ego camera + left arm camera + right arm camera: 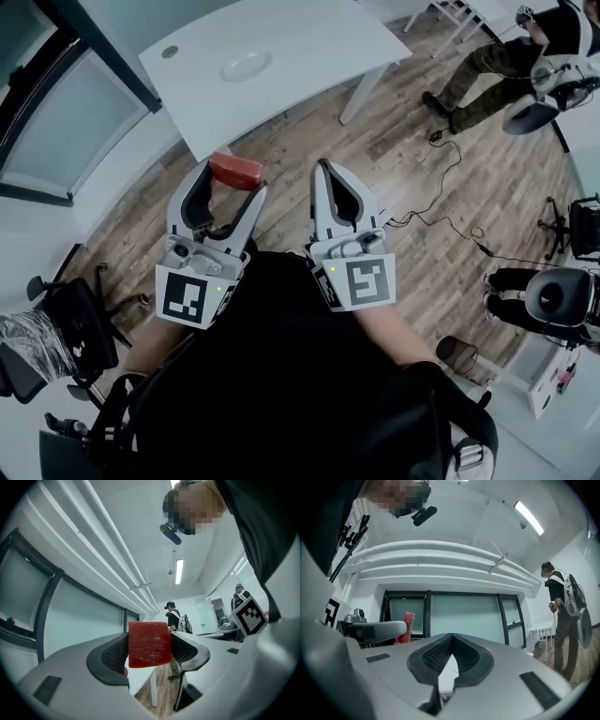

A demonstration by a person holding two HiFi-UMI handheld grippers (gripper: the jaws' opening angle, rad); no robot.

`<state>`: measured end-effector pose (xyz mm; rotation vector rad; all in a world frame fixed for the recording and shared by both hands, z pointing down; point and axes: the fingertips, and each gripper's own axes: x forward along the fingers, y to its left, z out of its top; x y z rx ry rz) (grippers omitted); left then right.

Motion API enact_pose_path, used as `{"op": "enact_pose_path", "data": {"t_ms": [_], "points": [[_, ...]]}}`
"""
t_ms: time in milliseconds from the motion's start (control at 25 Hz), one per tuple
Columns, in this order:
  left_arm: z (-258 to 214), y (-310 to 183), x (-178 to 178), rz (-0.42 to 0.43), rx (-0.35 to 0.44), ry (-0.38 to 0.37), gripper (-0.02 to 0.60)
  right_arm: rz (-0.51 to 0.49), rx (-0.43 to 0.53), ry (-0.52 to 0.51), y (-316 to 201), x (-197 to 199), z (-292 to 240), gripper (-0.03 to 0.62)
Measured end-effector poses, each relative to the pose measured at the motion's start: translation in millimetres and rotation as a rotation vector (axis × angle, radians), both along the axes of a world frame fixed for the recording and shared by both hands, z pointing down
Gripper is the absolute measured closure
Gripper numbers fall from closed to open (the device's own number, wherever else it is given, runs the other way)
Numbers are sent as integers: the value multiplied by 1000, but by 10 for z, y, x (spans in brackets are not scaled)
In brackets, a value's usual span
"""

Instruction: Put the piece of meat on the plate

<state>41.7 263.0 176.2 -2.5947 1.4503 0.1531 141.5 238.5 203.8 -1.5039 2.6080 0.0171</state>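
Note:
A red block of meat (235, 171) is clamped between the tips of my left gripper (232, 180), held in the air short of the white table (309, 56). The left gripper view shows the meat (149, 644) pressed between both dark pads. A white plate (247, 65) lies on the table, well beyond the meat. My right gripper (323, 172) hovers beside the left one with its jaws together and nothing in them; its own view shows the pads (451, 654) meeting at the tips. The meat (408, 626) appears there at the left.
A black office chair (66, 328) stands at the lower left. Cables (450, 211) run over the wooden floor at the right. A person (506, 66) stands at the upper right; another seated figure (539, 295) is at the right edge. A table leg (361, 89) reaches the floor ahead.

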Motion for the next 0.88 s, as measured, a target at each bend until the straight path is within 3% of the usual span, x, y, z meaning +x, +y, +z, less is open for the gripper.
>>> {"op": "enact_pose_path", "data": {"t_ms": [320, 640, 880], "points": [[106, -161, -196, -13, -39, 15, 301, 39, -41, -18, -183, -26, 147, 591], [195, -739, -59, 30, -43, 55, 301, 82, -139, 31, -581, 91, 413, 591], [290, -1260, -220, 49, -70, 58, 301, 70, -160, 52, -1037, -164, 471, 591]]}}
